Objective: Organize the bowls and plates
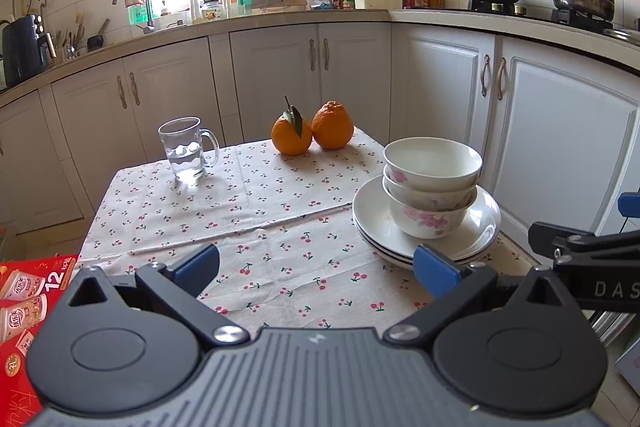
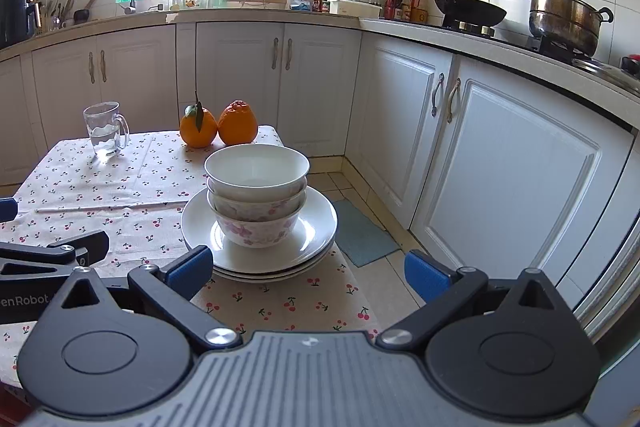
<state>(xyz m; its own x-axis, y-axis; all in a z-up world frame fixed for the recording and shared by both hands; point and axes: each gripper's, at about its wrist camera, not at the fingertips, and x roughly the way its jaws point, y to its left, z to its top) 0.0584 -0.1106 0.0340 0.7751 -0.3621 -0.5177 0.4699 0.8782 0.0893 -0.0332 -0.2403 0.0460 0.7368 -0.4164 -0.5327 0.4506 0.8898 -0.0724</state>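
Three nested bowls [image 1: 432,183] [image 2: 256,191], white with pink flowers on the lower two, stand on a stack of white plates [image 1: 480,231] [image 2: 316,227] at the right edge of the cherry-print table [image 1: 260,207] [image 2: 100,195]. My left gripper [image 1: 316,267] is open over the table's near side, left of the stack, with nothing between its blue pads. My right gripper [image 2: 308,273] is open too, just in front of the plates, holding nothing. Part of the right gripper [image 1: 576,247] shows at the right of the left wrist view.
A glass mug with water [image 1: 186,149] [image 2: 105,131] and two oranges [image 1: 312,129] [image 2: 218,125] stand at the table's far side. White cabinets [image 1: 440,87] [image 2: 500,155] surround the table. A red box [image 1: 28,299] lies at left. A mat [image 2: 360,233] lies on the floor.
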